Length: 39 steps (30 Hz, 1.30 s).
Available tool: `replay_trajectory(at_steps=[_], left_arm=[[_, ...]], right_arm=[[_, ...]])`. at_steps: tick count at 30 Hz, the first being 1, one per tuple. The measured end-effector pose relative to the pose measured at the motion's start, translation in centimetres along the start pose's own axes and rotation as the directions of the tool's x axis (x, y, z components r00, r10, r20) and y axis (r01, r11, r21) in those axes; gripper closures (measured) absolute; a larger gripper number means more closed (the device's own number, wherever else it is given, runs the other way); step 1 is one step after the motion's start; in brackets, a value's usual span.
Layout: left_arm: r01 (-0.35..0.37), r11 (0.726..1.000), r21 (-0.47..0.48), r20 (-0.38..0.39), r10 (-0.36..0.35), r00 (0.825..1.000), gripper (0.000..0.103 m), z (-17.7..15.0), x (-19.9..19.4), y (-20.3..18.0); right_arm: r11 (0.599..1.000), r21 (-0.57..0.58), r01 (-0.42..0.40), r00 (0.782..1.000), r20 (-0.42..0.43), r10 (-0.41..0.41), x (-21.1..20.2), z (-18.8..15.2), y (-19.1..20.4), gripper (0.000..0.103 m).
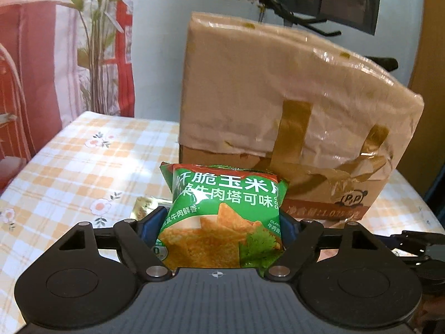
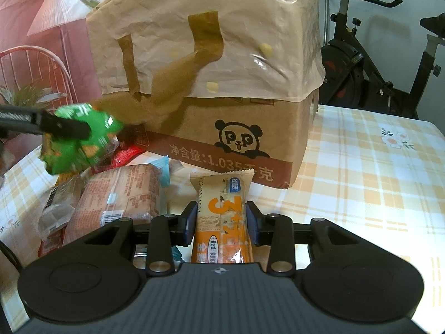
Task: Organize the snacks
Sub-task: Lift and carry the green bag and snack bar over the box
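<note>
Jaws of the left gripper (image 1: 219,222) are clamping the green corn-chip bag (image 1: 222,217) by its lower half, one blue pad pressing each side edge. In the left wrist view the bag is standing upright between the fingers, its printed face turned to the camera and its top seal pointing toward the paper-covered cardboard box (image 1: 292,105) just beyond. Gripping by the side edges is likely keeping the puffed pouch from slipping. A gold wrapper (image 1: 143,204) is lying on the checked tablecloth (image 1: 69,167) just left of the gripper.

In the right wrist view, the jaws of the right gripper (image 2: 221,220) are closing on the orange biscuit bar (image 2: 222,214), which is lying lengthwise along the fingers with its sealed end projecting forward toward the box. Holding the bar across its narrow width is giving the pads full contact. To the left, the green bag is appearing raised above a pile of remaining snacks: a brown cracker pack (image 2: 119,197), a red packet (image 2: 125,156) and a clear wrapper (image 2: 55,208). The pile is resting against the box front, near the panda logo (image 2: 240,139). Judging by both loads, each snack is probably being carried for sorting, with the pile not yet dealt with.
</note>
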<state>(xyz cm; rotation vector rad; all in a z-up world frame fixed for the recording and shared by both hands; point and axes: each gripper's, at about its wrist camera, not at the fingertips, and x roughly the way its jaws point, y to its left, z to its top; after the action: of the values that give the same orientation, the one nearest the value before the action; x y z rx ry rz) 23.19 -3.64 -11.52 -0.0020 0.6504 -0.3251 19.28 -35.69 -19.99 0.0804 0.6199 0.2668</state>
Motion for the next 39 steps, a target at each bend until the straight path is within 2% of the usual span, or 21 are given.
replay_trajectory(at_steps=[10,22,39], left_arm=[[-0.045,0.997,-0.055,0.015,0.046,0.999,0.020,-0.5,-1.6,0.6],[-0.035,0.996,-0.084,0.062,0.041,0.997,0.020,-0.4,-2.8,1.1],[-0.011,0.998,-0.061,0.140,0.020,0.990,0.020,0.5,-4.4,0.8]], right_arm=[[1.000,0.010,-0.001,1.000,0.002,0.000,-0.2,-0.1,-0.2,0.064],[0.999,-0.005,0.052,0.998,0.027,-0.052,-1.2,0.3,0.4,0.065],[0.998,-0.025,0.064,0.984,0.166,-0.059,-5.8,3.4,2.0,0.065]])
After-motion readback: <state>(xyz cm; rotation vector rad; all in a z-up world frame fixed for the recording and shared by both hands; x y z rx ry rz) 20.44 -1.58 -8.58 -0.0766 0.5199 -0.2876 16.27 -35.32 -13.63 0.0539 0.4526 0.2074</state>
